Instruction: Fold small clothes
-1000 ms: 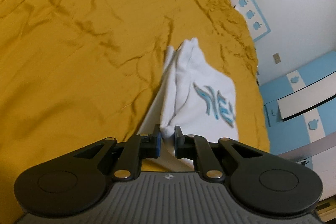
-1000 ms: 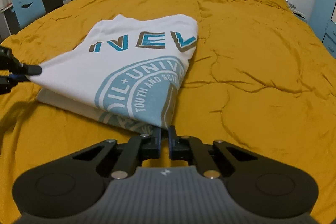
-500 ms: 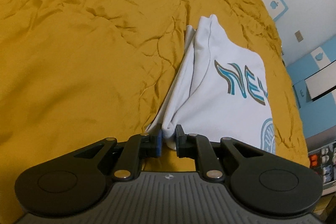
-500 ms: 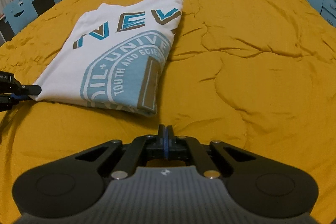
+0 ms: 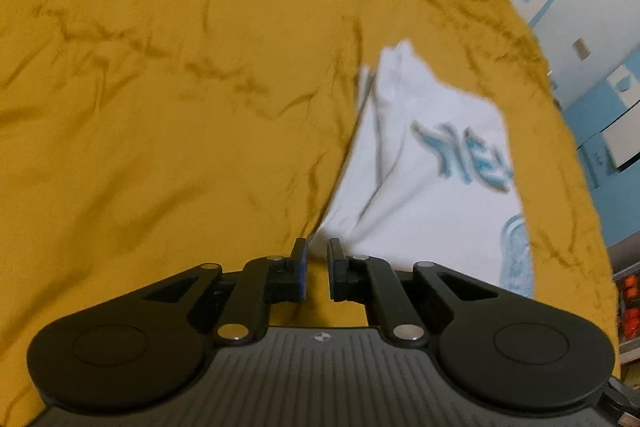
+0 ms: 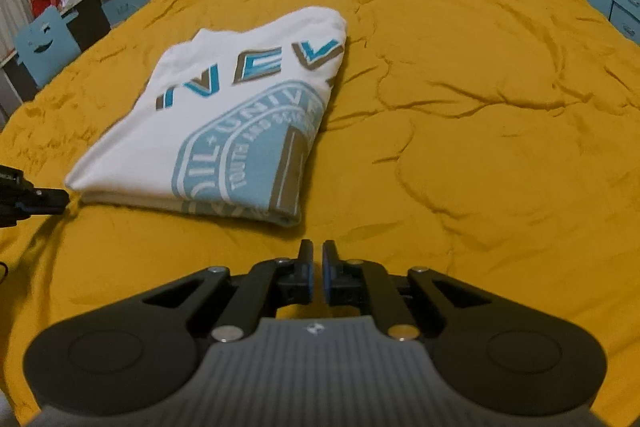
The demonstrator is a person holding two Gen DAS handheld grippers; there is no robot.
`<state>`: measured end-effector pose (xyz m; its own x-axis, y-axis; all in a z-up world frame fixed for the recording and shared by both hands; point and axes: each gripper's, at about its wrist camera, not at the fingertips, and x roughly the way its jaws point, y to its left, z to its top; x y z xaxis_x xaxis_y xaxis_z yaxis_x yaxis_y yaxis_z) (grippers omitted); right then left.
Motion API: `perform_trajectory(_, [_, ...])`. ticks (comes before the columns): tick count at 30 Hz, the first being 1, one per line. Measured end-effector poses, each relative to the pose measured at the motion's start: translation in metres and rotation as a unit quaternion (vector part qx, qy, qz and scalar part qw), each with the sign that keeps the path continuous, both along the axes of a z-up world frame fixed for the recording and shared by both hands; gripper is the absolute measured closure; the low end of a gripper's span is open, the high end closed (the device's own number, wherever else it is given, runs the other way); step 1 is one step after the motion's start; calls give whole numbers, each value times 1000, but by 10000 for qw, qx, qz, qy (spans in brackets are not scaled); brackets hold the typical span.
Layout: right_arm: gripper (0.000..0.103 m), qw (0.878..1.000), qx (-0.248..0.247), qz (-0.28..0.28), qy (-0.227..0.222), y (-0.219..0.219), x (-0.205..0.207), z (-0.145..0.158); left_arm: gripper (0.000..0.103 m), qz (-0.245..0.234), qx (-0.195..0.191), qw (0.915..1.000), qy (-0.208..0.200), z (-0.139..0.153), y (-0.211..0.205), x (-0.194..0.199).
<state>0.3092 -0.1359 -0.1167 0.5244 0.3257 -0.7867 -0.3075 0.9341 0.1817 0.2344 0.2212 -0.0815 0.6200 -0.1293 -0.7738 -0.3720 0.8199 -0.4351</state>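
- The white T-shirt (image 6: 224, 123) lies folded into a compact rectangle on the yellow bedspread (image 6: 460, 87), print side up, with its layered edges facing you.
- Your left gripper (image 5: 316, 259) sits just beside the shirt's near left corner; its jaws stand slightly apart and hold no cloth.
- Your right gripper (image 6: 315, 263) hovers near the shirt's near right corner, apart from it, jaws parted by a narrow gap and empty.
- You appear to be at the end of a fold, with both tongs free of the fabric.
- Next, judge whether another fold is needed; if so, pinch both near corners cleanly, catching every layer.
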Motion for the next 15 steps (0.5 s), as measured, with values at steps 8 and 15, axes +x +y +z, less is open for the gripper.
perform_trajectory(8, [72,9985,463,-290,-49,-9,15,18,67,-321,-1,9980,-545,22,-9,26])
perform_trajectory(15, [52,9964,743,-389,-79,-10,42,21,28,-401,-68,9963,-760,15,-12,60])
